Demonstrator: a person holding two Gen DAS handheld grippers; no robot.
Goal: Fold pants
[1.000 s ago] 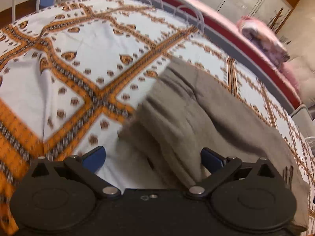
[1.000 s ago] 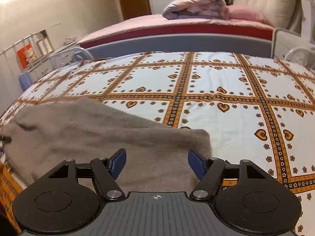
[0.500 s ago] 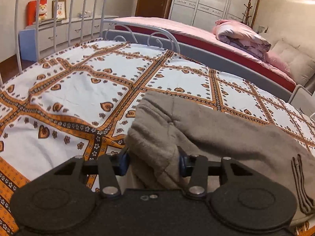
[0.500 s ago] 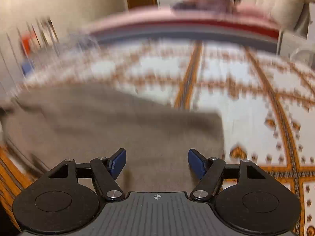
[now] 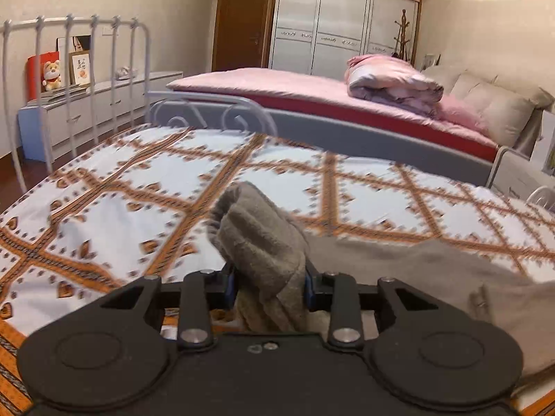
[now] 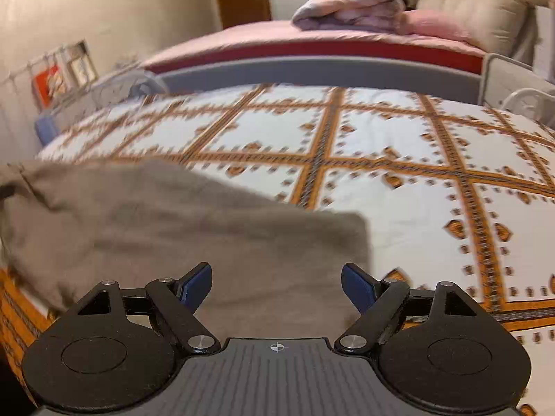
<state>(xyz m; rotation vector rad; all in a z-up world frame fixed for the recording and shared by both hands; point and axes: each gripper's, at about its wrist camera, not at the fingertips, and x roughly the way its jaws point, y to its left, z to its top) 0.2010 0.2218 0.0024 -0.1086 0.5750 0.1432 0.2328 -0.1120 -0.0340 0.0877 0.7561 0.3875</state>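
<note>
Pants (image 5: 399, 263): we see them on the patterned bed (image 5: 145, 180).
Left tongs (image 5: 270, 286): clenched on 1 bunched end.
Right tongs (image 6: 276, 286): released, over the other end.
Risk: thick bunch may slip, skewing our fold.

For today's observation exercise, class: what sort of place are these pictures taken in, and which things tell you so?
Most likely a home bedroom. A bed with a pink quilt and pillows stands behind, a tall wardrobe lines the far wall, and the pants lie on a patterned bedspread.

a home bedroom: two beds (image 5: 312, 86), a wardrobe (image 5: 343, 24), pillows (image 5: 496, 111), folded quilt (image 5: 392, 83).
</note>
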